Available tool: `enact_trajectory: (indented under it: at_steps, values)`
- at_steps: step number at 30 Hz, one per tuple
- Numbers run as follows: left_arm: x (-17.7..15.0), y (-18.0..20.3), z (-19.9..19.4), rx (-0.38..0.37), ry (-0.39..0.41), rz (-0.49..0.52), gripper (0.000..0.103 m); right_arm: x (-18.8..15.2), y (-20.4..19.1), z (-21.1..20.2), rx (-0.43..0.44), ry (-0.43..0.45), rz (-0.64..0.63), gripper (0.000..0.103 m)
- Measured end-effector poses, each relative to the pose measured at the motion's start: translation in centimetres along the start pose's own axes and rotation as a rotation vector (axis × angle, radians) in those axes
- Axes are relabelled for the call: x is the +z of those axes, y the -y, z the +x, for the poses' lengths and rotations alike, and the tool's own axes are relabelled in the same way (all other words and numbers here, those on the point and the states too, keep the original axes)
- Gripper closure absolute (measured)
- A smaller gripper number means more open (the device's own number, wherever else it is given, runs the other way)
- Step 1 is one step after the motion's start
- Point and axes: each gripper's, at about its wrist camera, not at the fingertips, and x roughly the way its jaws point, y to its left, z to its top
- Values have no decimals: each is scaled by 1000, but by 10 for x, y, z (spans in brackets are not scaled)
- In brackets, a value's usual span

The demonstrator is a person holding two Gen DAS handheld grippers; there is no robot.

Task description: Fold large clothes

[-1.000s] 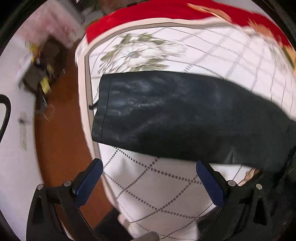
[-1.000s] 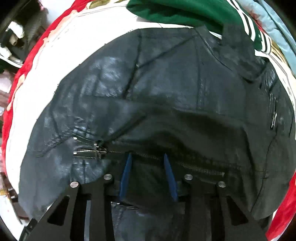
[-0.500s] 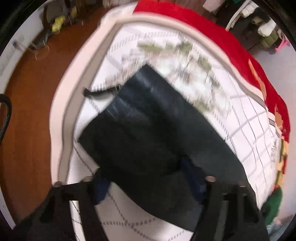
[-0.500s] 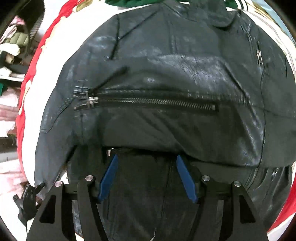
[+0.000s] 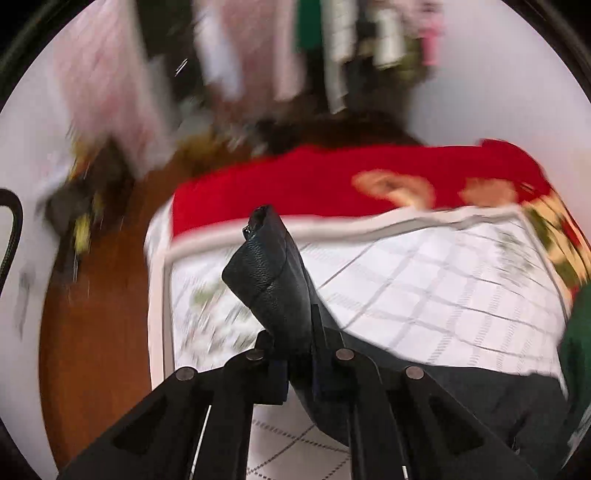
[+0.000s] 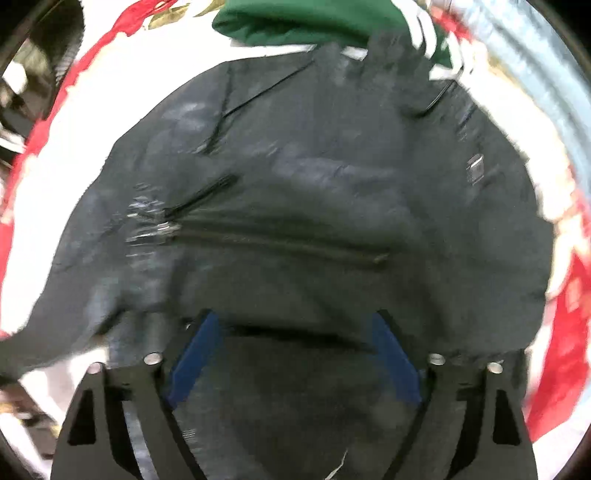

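Pinched in left gripper, sleeve lifted off bed; right gripper spread over jacket; slick leather liable to slip mid-fold.

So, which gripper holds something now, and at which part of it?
The left gripper is shut on the black leather jacket's sleeve, near its cuff end. The right gripper is open over the jacket body, holding nothing.

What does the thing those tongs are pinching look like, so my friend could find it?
Start at the big bed cover with the white checked middle and red border. Lying on it is a black leather jacket with a long zip across it. The left tongs pinch its black pebbly leather sleeve, which sticks up off the cover, unlike the green garment lying past the jacket.
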Motion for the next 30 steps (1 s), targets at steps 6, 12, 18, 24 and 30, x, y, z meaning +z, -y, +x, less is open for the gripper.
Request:
enact_trajectory:
  at_steps: [6,12,18,24,30]
  values:
    - [0,82,-68,-96,174,310,99,5,37,-10,-82,54,16,15]
    - [-50,181,-132,-295,178,537,99,4,113,-15,19,34,204,15]
    - [-163,297,-187,-534,4,812,99,-21,243,-23,-12,26,424,15]
    - [-264,367,-221,-660,-86,1007,99,-65,339,-19,-78,-10,565,15]
    - [-311,389,-201,-614,-168,1121,94,-92,386,-9,-85,-38,629,15]
